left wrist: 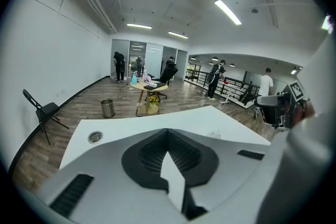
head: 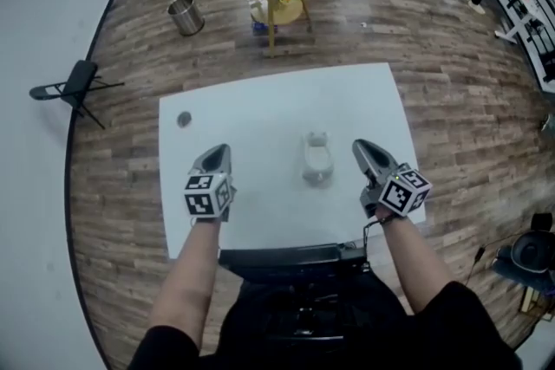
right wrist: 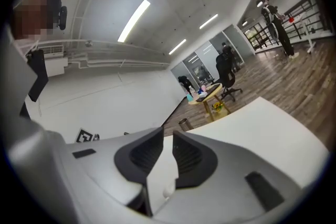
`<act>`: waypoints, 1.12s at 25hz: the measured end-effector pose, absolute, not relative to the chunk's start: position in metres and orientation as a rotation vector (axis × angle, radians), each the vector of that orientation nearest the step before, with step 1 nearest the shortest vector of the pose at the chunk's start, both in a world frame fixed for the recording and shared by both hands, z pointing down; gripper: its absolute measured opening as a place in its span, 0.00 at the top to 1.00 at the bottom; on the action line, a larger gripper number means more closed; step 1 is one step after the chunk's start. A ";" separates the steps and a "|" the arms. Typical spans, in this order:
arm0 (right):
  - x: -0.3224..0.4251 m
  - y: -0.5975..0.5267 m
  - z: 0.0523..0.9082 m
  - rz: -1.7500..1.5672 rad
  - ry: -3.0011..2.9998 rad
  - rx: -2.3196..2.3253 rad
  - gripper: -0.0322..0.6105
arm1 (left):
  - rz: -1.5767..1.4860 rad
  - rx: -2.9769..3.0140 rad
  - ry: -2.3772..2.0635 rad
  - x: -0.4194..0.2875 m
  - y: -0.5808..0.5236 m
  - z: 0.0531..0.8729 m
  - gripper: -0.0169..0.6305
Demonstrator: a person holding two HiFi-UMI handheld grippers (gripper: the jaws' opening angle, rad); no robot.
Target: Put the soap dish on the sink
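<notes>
White table (head: 260, 100) — pale soap dish (head: 317, 159) mid-top, round grommet (head: 184, 120) far left.

the person wears a black short-sleeved top (head: 451, 316). the light grey, pointed left gripper (head: 220, 152) and its twin, the right gripper (head: 361, 146), have smooth moulded shells with narrow dark slots set into them. black ribbed pads (left wrist: 149, 157) line the jaws of both. each gripper carries a white cube with black square markers (head: 208, 194) at its rear end. a thin dark cable (head: 366, 231) runs from the right gripper.
</notes>
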State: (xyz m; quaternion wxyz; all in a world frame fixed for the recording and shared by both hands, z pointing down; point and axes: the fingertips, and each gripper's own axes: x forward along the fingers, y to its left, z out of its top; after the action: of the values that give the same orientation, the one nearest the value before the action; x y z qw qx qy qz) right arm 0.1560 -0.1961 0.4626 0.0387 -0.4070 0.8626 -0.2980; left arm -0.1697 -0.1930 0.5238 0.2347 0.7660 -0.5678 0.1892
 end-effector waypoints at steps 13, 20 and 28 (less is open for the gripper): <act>0.168 -0.194 0.465 -0.841 2.644 -1.401 0.94 | 0.502 2.132 -1.613 -0.191 -0.183 0.487 0.99; 0.163 -0.193 0.475 -0.888 2.595 -1.390 0.94 | 0.522 2.137 -1.640 -0.197 -0.180 0.473 0.99; 0.154 -0.207 0.484 -0.921 2.623 -1.375 0.94 | 0.529 2.104 -1.672 -0.203 -0.179 0.477 0.99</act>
State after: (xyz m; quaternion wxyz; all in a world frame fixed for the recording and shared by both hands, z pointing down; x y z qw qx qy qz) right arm 0.1539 -0.2071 0.4839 0.0201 -0.4433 0.8456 -0.2969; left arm -0.2027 -0.1792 0.4765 0.2002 0.7526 -0.5981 0.1892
